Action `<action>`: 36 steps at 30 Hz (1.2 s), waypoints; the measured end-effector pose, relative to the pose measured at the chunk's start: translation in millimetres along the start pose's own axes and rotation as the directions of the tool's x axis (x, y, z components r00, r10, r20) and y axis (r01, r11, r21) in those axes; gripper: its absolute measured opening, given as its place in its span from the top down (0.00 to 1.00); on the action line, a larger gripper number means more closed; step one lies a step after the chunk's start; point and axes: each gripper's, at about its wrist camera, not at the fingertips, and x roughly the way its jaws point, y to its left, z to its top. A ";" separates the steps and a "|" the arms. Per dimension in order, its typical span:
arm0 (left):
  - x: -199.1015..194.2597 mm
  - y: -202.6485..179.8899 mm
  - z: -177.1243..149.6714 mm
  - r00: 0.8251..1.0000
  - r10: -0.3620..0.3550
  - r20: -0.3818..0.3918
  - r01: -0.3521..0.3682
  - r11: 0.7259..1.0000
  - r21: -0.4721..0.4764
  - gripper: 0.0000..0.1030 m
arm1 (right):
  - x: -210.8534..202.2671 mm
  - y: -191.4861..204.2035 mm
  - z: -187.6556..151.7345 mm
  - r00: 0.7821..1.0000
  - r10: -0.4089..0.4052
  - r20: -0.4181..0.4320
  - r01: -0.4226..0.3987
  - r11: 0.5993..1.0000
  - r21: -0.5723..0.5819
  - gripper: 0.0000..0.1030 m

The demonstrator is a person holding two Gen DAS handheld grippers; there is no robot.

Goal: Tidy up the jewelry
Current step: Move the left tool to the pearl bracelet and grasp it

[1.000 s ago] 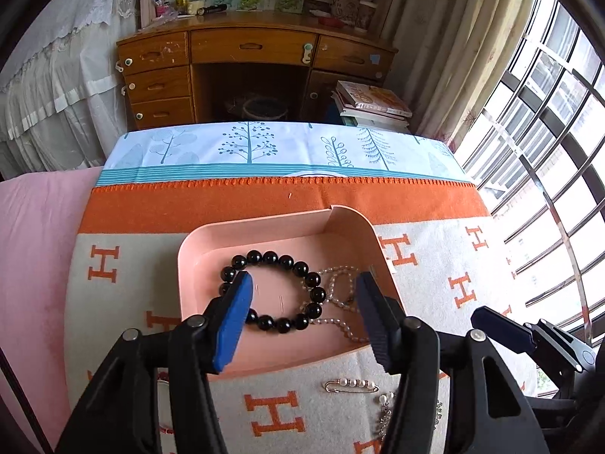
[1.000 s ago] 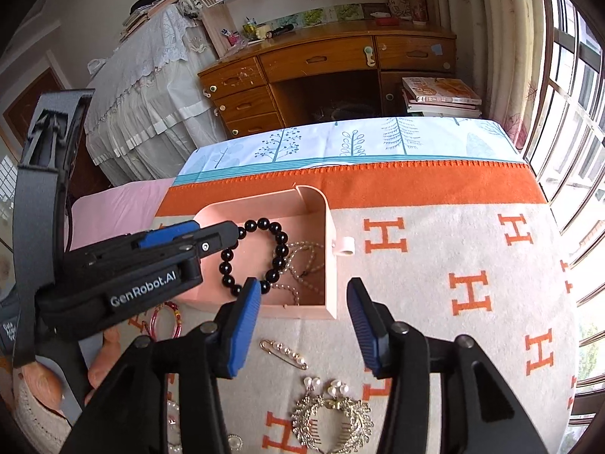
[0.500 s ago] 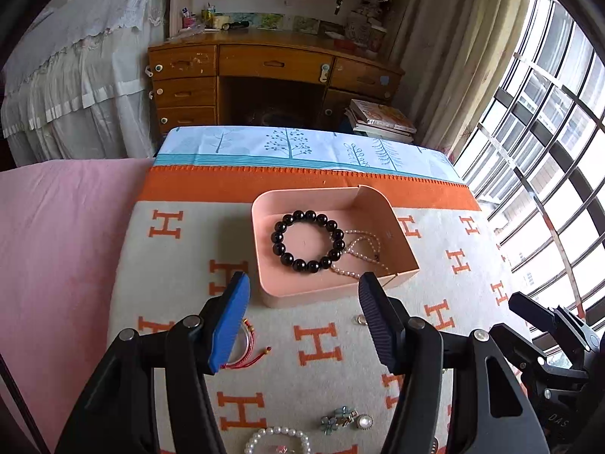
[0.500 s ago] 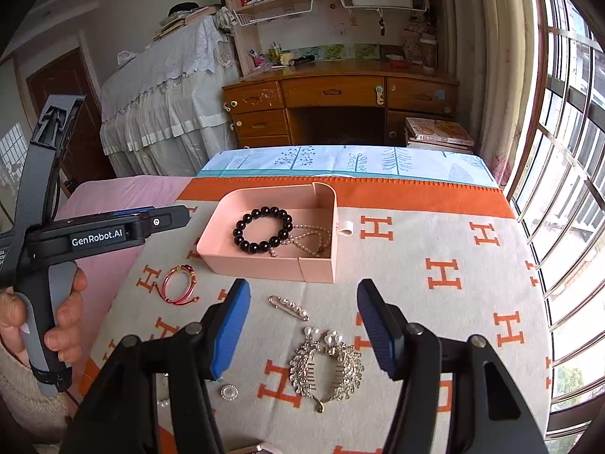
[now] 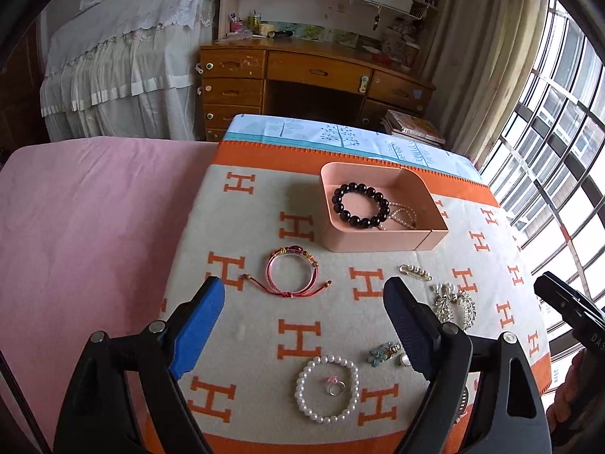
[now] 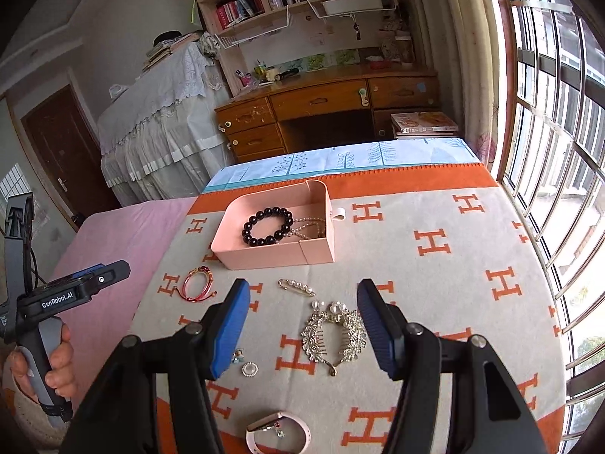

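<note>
Both the left gripper point(image 5: 304, 304) and right gripper point(image 6: 302, 312) are hanging wide open, gripping nothing. The black bead bracelet point(image 5: 360, 205) is lying inside the pink tray point(image 5: 382, 244); the red bracelet point(image 5: 292, 272) is resting just beside that tray

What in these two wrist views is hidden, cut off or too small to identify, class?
- Pearl strand in the pink tray: partly under the black bead bracelet, length unclear.
- Small brooch, left view: partly behind a left claw finger.
- Pink band, right view: cut by the bottom edge.
- Ring: stone too small.
</note>
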 end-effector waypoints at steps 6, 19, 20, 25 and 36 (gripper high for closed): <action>19.7 16.1 -37.3 0.996 -0.018 -0.087 0.015 0.999 -0.033 0.18 | 2.9 -3.4 -25.4 0.997 0.040 -0.072 -0.041 0.999 -0.010 0.41; 73.3 13.7 -93.6 0.946 -0.042 -0.321 0.038 0.999 -0.019 0.57 | 22.9 -5.9 -79.6 0.970 -0.014 -0.244 -0.010 0.995 -0.097 0.41; 74.0 10.7 -94.0 0.945 -0.043 -0.324 0.043 0.999 -0.007 0.59 | 23.4 -5.6 -81.4 0.969 -0.014 -0.247 -0.011 0.995 -0.100 0.41; 78.0 0.2 -93.6 0.938 0.002 -0.346 0.019 0.998 0.056 0.68 | 26.1 -3.3 -85.9 0.966 -0.001 -0.257 -0.029 0.993 -0.114 0.41; 84.1 -20.3 -88.9 0.923 -0.013 -0.384 0.066 0.990 0.124 0.94 | 36.8 -7.2 -92.8 0.961 0.045 -0.275 -0.079 0.991 -0.112 0.41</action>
